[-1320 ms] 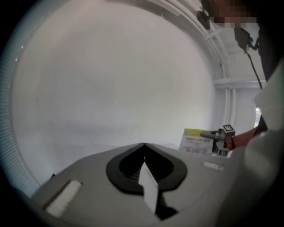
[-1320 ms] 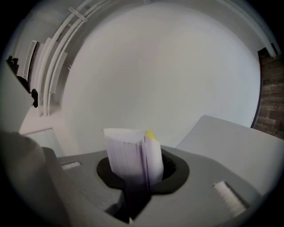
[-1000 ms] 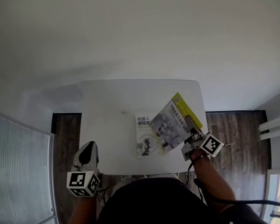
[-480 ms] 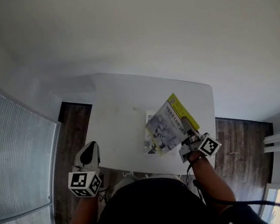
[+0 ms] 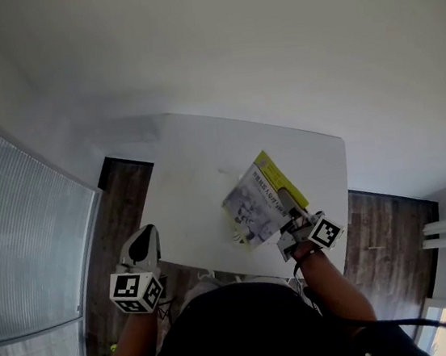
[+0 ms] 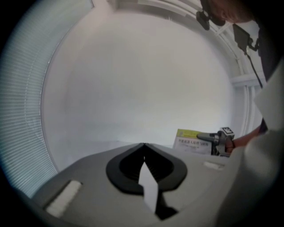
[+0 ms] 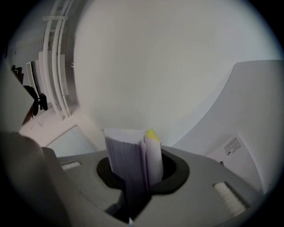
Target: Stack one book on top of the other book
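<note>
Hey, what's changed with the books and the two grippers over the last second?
The right gripper has carried the grey book leftward until it covers nearly all of the white book; its jaws stay clamped on it. The white book has not shifted on the table, and the left gripper stays shut and empty by the near edge.
</note>
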